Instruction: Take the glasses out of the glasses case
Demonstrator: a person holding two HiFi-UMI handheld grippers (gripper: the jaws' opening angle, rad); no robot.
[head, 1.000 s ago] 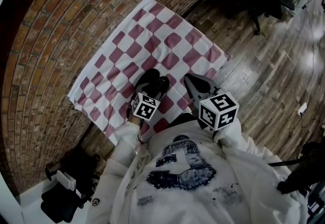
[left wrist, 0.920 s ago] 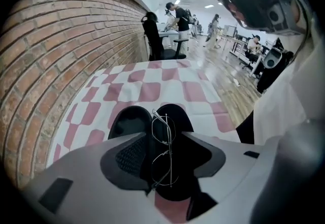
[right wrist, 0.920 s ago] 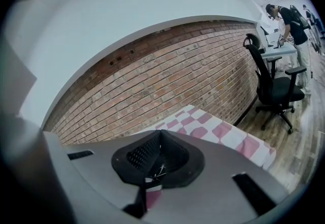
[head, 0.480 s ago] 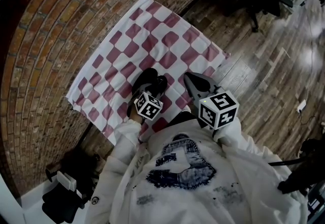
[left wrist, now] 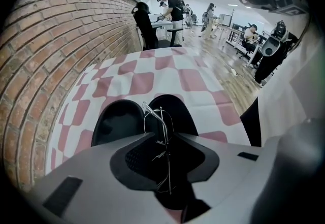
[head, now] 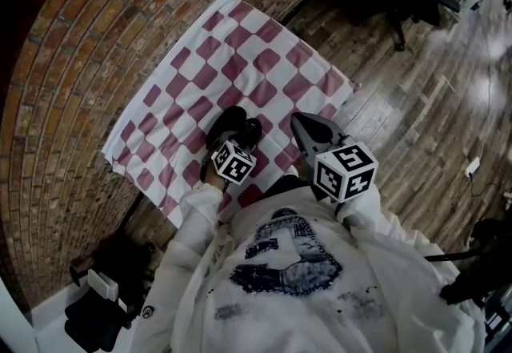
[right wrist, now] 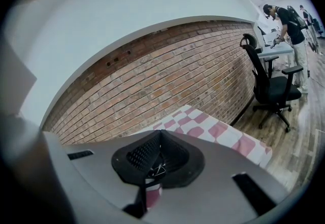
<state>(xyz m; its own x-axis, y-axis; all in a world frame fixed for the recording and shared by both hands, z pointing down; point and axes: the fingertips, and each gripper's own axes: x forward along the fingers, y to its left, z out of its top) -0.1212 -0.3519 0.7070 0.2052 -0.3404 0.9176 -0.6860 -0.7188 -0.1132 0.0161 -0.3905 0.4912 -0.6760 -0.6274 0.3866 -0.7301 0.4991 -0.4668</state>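
My left gripper (left wrist: 163, 139) points steeply down over the open black clamshell glasses case (left wrist: 118, 121), which lies on the near part of the red-and-white chequered cloth (head: 240, 47) covering the bench. Its jaws have just been closing, and they now look nipped onto the thin silver wire-framed glasses (left wrist: 158, 116). The glasses stand edge-on in the narrow slot between the pads, their far end poking up above the case's two dark shells. My worry is the hold itself. The pads seem to have only a sliver of wire, so the frame could twist or slide out as I lift and drop back into the case or onto the cloth. Squeezing harder to prevent that could bend so slight a frame or stress a lens. Nothing pins the case either. If a temple arm catches on a shell, I judge the whole case would come up with the glasses or skid towards the near edge. My right gripper (right wrist: 159, 141) hangs to the right, well apart from the case, jaws together on nothing, so it cannot steady the case from there.
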